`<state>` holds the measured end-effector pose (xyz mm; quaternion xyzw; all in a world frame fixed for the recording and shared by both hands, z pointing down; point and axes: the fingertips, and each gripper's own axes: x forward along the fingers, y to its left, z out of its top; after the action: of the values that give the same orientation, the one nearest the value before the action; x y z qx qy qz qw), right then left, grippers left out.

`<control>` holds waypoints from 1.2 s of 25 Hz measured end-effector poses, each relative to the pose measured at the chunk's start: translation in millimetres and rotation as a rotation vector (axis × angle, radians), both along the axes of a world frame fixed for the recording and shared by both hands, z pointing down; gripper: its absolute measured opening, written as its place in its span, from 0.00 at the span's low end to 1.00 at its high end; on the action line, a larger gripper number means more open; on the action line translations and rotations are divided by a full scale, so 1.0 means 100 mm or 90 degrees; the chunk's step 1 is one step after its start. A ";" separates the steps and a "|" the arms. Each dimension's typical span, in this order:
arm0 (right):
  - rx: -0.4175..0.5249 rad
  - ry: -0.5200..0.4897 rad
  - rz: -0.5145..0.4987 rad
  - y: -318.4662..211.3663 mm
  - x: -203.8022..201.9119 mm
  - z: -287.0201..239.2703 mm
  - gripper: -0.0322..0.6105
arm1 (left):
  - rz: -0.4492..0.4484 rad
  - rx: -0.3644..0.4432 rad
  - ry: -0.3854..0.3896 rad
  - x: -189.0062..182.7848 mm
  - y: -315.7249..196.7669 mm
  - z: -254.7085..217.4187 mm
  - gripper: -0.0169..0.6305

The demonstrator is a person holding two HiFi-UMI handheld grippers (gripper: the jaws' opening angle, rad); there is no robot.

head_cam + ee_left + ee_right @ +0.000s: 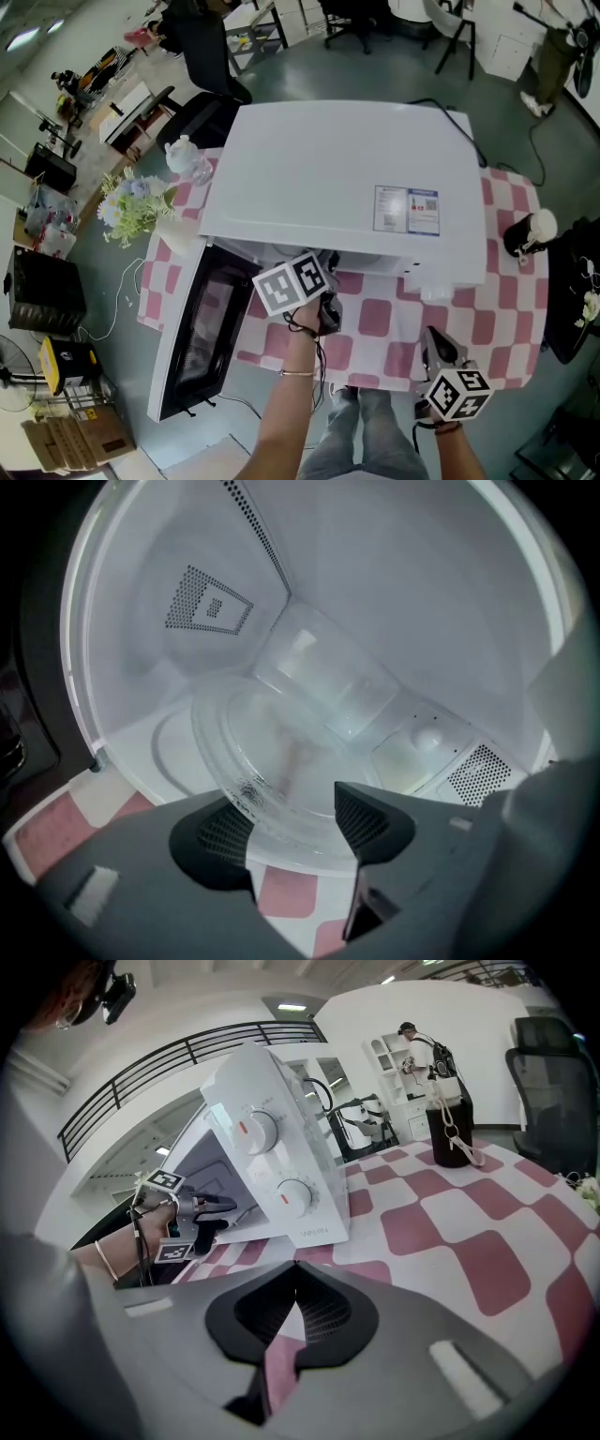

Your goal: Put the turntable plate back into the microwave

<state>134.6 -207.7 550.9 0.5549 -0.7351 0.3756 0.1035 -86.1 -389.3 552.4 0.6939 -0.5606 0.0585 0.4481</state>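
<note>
A: What sits inside the microwave (337, 187)?
B: The turntable plate (281, 752), maybe slightly tilted. The left hand-held gripper (292, 822) reaches in, angled downward, with its jaws apart at the plate's rim.
A: And the right hand-held gripper (295, 1279)?
B: Jaws together, nothing between them, low over the worktop (375, 319).

The left gripper (295, 819) and right gripper (292, 1309) had grey bodies, black ribbed pads (361, 817) and white marker cubes (292, 281); the person wore a thin bracelet (295, 372) and jeans (361, 436).
</note>
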 end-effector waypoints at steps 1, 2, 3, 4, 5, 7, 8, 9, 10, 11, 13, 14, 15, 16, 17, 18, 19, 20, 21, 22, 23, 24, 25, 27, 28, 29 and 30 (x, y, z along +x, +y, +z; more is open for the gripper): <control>0.000 0.001 0.001 0.00 0.01 0.00 0.07 | 0.003 -0.004 -0.003 0.00 0.00 0.00 0.44; 0.000 0.001 0.002 0.00 0.01 -0.01 0.07 | 0.006 -0.008 -0.008 0.00 0.01 0.00 0.45; 0.000 0.001 0.002 0.00 0.02 -0.01 0.07 | 0.010 -0.010 -0.015 -0.01 0.02 0.00 0.46; 0.000 0.002 0.003 0.00 0.02 -0.01 0.07 | 0.014 -0.011 -0.020 -0.01 0.02 0.00 0.47; 0.000 0.002 0.003 0.01 0.02 -0.02 0.07 | 0.018 -0.011 -0.022 0.00 0.03 0.00 0.47; 0.000 0.001 0.003 0.01 0.02 -0.02 0.07 | 0.027 -0.014 -0.024 0.01 0.04 0.00 0.48; 0.000 0.001 0.003 0.01 0.01 -0.02 0.07 | 0.032 -0.017 -0.026 0.02 0.05 0.00 0.48; -0.001 0.001 0.002 0.02 0.00 -0.02 0.07 | 0.038 -0.020 -0.030 0.02 0.06 0.00 0.49; -0.001 0.001 0.001 0.02 -0.01 -0.02 0.07 | 0.045 -0.023 -0.033 0.03 0.07 0.00 0.50; -0.001 0.000 0.001 0.03 -0.01 -0.02 0.07 | 0.052 -0.027 -0.036 0.03 0.07 0.00 0.50; -0.003 0.000 0.000 0.04 -0.03 -0.01 0.07 | 0.067 -0.038 -0.047 0.02 0.09 0.01 0.51; -0.003 0.000 0.000 0.05 -0.03 0.00 0.07 | 0.075 -0.044 -0.054 0.01 0.10 0.01 0.52; -0.004 0.000 0.000 0.06 -0.04 0.00 0.07 | 0.082 -0.048 -0.060 0.00 0.11 0.01 0.53; -0.004 0.000 0.000 0.06 -0.04 0.00 0.07 | 0.089 -0.051 -0.063 0.00 0.12 0.01 0.53; -0.005 -0.001 -0.001 0.07 -0.05 0.00 0.07 | 0.094 -0.052 -0.065 0.00 0.12 0.01 0.53; -0.005 -0.001 -0.001 0.07 -0.06 0.00 0.07 | 0.097 -0.053 -0.066 0.00 0.13 0.01 0.53; -0.006 -0.002 -0.002 0.08 -0.07 0.00 0.07 | 0.099 -0.053 -0.068 0.00 0.13 0.01 0.53; -0.006 -0.002 -0.004 0.08 -0.08 0.00 0.07 | 0.099 -0.053 -0.071 0.00 0.14 0.01 0.53; -0.006 -0.002 -0.005 0.09 -0.10 -0.01 0.06 | 0.099 -0.053 -0.074 0.00 0.14 0.01 0.53; -0.006 -0.003 -0.006 0.10 -0.10 -0.01 0.07 | 0.099 -0.053 -0.078 0.00 0.15 0.01 0.54; -0.007 -0.002 -0.007 0.11 -0.11 -0.01 0.07 | 0.099 -0.053 -0.083 0.00 0.15 0.01 0.54; -0.007 -0.001 -0.006 0.11 -0.10 -0.01 0.07 | 0.098 -0.051 -0.086 0.00 0.16 0.01 0.55; -0.008 0.000 -0.006 0.12 -0.09 -0.01 0.07 | 0.098 -0.051 -0.088 0.00 0.16 0.00 0.55; -0.010 0.001 -0.004 0.13 -0.08 0.00 0.07 | 0.099 -0.056 -0.092 0.00 0.17 0.01 0.55; -0.010 0.001 -0.003 0.13 -0.07 0.00 0.07 | 0.099 -0.060 -0.095 0.00 0.18 0.02 0.55; -0.010 0.001 -0.002 0.14 -0.07 0.00 0.07 | 0.100 -0.063 -0.099 0.00 0.20 0.02 0.55; -0.010 0.001 -0.002 0.14 -0.07 0.00 0.07 | 0.099 -0.065 -0.102 0.00 0.20 0.03 0.55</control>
<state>127.8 -193.5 551.1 0.5534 -0.7326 0.3809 0.1094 -85.9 -369.0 555.2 0.7050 -0.5352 0.1768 0.4305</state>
